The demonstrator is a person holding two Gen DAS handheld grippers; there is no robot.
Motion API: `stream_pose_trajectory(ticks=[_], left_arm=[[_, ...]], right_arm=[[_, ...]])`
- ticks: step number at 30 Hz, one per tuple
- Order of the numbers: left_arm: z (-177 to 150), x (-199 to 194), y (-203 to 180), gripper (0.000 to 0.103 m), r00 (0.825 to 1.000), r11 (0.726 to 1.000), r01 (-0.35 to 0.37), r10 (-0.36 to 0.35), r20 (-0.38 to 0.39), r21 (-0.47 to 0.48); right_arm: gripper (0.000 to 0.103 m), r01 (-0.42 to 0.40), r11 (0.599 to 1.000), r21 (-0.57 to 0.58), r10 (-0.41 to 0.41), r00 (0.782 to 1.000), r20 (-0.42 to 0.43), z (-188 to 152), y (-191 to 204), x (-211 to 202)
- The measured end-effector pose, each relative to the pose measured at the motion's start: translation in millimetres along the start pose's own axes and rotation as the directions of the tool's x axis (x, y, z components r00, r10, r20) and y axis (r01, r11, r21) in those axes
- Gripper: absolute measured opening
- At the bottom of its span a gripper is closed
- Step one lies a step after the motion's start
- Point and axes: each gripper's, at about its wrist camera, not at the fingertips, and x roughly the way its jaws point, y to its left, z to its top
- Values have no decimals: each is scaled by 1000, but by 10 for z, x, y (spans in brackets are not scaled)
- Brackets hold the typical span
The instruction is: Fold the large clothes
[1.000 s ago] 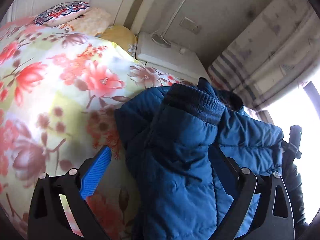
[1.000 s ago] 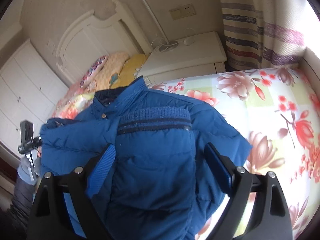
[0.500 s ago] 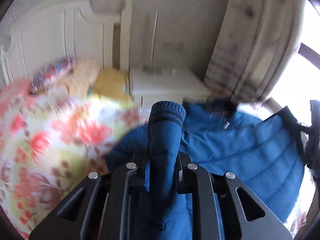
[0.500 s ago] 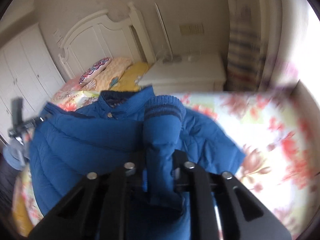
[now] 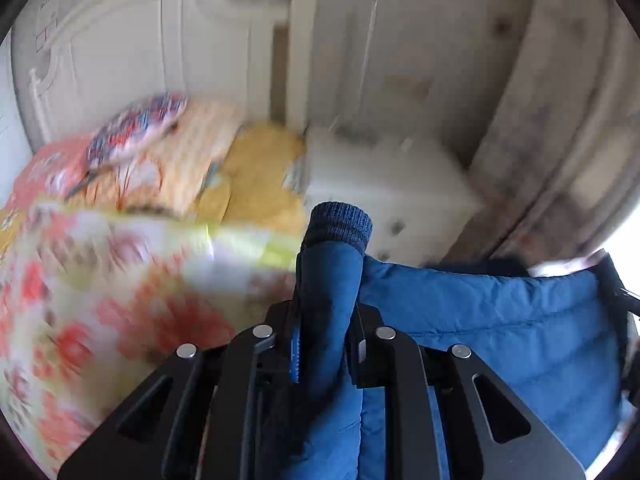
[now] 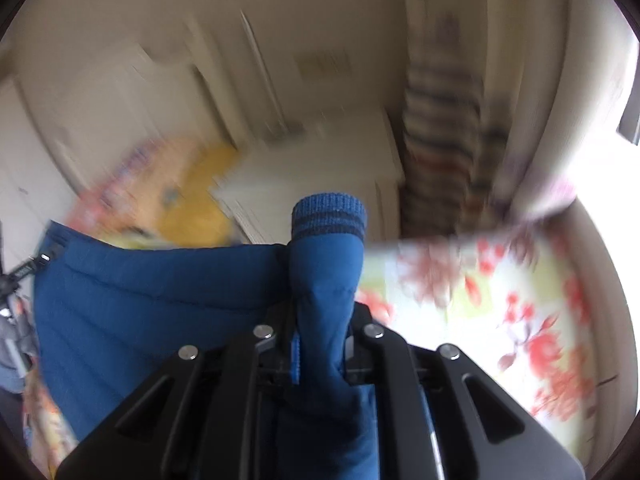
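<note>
Blue quilted fabric fills the lower part of both wrist views: a padded jacket (image 5: pixel 500 320) lies on the bed (image 5: pixel 100 280), over its floral quilt, with its body spread between the two tools. The left tool (image 5: pixel 326 344) is clamped narrow on one sleeve (image 5: pixel 328 280), whose dark knit cuff (image 5: pixel 338 226) stands up past the jaws. The right tool (image 6: pixel 320 344) is pinched just as tightly on the other sleeve (image 6: pixel 324 280), its striped cuff (image 6: pixel 328 216) poking up beyond the pads. Both sets of jaws have just closed, each with a sleeve between them.

Slippery shell fabric and thick padding are the likely trouble. Each grip looks to hold only a bunched ridge of sleeve, so a quick pull could let the padding squeeze out and the sleeve drop. Because the sleeves stay attached to a heavy body, lifting them unevenly would probably drag the jacket across the quilt and skew the fold. Both views are smeared, so how well each grip is seated cannot be told.
</note>
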Motion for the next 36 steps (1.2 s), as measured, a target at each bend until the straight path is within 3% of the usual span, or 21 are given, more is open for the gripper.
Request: stream_pose_trajectory(ticks=[3, 5, 10, 12, 14, 15, 17, 19, 20, 21, 22, 23, 24, 25, 26, 28, 30, 34, 36], left_arm=[[-268, 415, 31, 21, 999, 1000, -11, 10, -51, -21], [-276, 410, 69, 21, 999, 999, -4, 3, -39, -34], [-304, 415, 43, 27, 998, 998, -58, 58, -25, -14], [-305, 455, 22, 36, 996, 996, -86, 85, -31, -14], [-300, 441, 50, 40, 994, 994, -108, 107, -27, -18], [-290, 403, 73, 41, 995, 995, -95, 94, -24, -25], [-279, 297, 134, 44, 999, 998, -53, 53, -13, -45], [-249, -18, 204, 56, 996, 996, -47, 53, 71, -80], [-237, -236, 206, 73, 989, 995, -28, 41, 144, -91], [-235, -406, 191, 98, 979, 996, -11, 29, 200, -92], [-251, -598, 150, 99, 962, 996, -2, 27, 272, -90], [-270, -804, 33, 99, 935, 998, -4, 29, 354, -71], [-262, -878, -74, 99, 925, 999, -19, 37, 379, -50], [-245, -910, -221, 99, 922, 999, -41, 45, 385, -18], [-223, -899, -379, 99, 927, 998, -63, 52, 372, 18], [-191, -759, -771, 99, 945, 982, -140, 95, 314, 124], [-191, -554, -1101, 99, 956, 959, -191, 134, 260, 211], [-283, -175, -1422, 99, 977, 938, -186, 143, 160, 293], [-302, 13, -1448, 99, 982, 937, -181, 155, 109, 298]], right_arm=[[21, 8, 1000, 20, -7, 998, -66, -225, -95, 447], [21, -27, 998, 60, 30, 998, -50, -241, -174, 449], [27, -4, 1000, 31, 5, 999, -45, -258, -142, 482], [36, 8, 999, 46, -6, 999, -40, -271, -173, 532], [59, 28, 997, 66, -26, 999, -41, -288, -205, 526], [64, 23, 997, 76, -19, 999, -50, -287, -223, 515], [65, -4, 996, 89, 7, 999, -38, -279, -249, 391], [69, -26, 995, 93, 20, 998, 66, -254, -249, 42], [72, -39, 996, 81, 29, 993, 119, -237, -220, -149], [77, -70, 996, 58, 57, 978, 203, -223, -159, -427], [98, -95, 995, 33, 81, 950, 301, -235, -88, -701], [101, -102, 995, 10, 90, 917, 389, -272, -9, -920], [101, -98, 995, -9, 91, 889, 448, -301, 73, -1064], [101, -88, 996, -26, 90, 871, 483, -319, 168, -1154], [101, -77, 996, -45, 89, 870, 486, -300, 321, -1179], [101, -80, 996, -50, 93, 911, 402, -214, 526, -1027], [101, -54, 998, -44, 64, 964, 259, -127, 741, -691], [101, -26, 993, -119, 43, 988, 150, -208, 1108, -157], [99, 30, 982, -185, -12, 995, 96, -257, 1295, 98]])
